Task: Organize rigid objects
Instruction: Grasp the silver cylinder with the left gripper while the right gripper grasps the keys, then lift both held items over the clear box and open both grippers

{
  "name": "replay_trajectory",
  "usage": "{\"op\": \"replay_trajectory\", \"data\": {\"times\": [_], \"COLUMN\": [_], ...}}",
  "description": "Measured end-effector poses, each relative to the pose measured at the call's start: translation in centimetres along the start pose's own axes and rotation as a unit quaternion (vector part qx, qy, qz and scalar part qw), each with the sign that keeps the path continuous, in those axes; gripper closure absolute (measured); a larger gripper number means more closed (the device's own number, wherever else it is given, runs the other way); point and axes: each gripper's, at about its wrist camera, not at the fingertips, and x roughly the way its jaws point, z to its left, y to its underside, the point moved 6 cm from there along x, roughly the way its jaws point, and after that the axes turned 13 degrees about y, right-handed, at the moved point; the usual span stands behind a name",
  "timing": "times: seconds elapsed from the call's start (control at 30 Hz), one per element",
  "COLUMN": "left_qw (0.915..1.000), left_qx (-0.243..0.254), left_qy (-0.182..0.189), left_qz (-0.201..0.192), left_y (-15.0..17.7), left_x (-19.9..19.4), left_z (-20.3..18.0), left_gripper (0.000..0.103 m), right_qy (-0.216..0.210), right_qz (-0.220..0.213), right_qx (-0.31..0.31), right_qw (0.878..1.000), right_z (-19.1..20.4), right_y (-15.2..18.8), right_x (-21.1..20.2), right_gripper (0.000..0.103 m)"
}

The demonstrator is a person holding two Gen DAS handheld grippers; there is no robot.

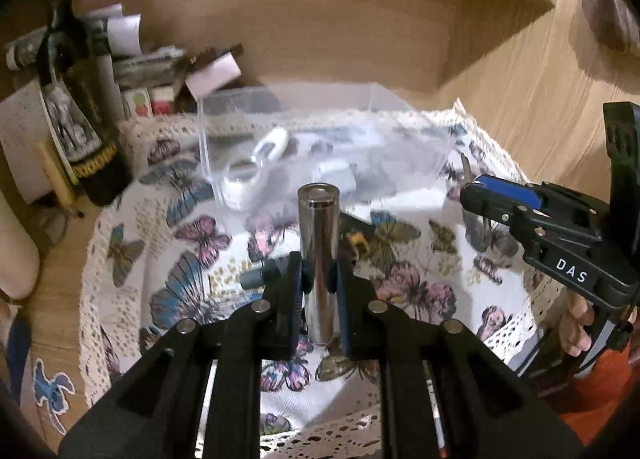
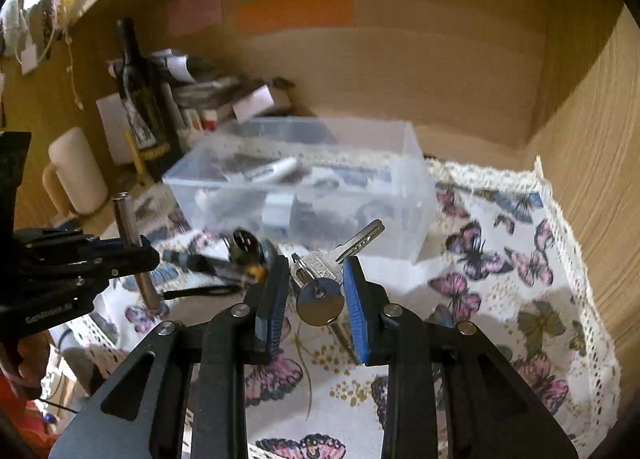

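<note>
left fingers (image 1: 298, 279) clamp my tube (image 1: 319, 255) upright; right fingers (image 2: 356, 295) pinch the keys (image 2: 320, 283), both bound for the bin (image 2: 416, 179)

Things standing around the work area

A butterfly-print cloth (image 2: 500, 299) with lace edge covers the wooden desk (image 1: 60, 259). A dark bottle (image 2: 140, 99) stands at the left, near a cream mug (image 2: 78, 171) and stacked papers (image 1: 132, 59).

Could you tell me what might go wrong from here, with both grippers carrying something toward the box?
The left gripper pinches the smooth metal tube low down, so it could tip or slip. In the right gripper the keys seem caught loosely, one dangling, so they might drop short of the box. The two grippers are close together, and a collision seems possible.
</note>
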Motion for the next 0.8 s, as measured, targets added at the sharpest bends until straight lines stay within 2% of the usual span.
{"op": "replay_trajectory", "data": {"times": [0.57,0.8], "left_qw": [0.9936,0.9903], "left_qx": [0.017,0.027], "left_qy": [-0.003,-0.008], "left_qz": [-0.111,-0.136], "left_y": [-7.1,-9.9], "left_x": [-4.4,-4.3], "left_z": [-0.3,-0.7], "left_gripper": [0.088,0.088], "right_qy": [-0.005,-0.001], "right_qz": [-0.104,-0.123], "right_qx": [0.013,0.013], "right_qw": [0.995,0.992], "right_z": [0.0,0.5], "right_y": [-7.2,-9.2], "right_x": [-2.7,-2.2], "right_gripper": [0.077,0.077]}}
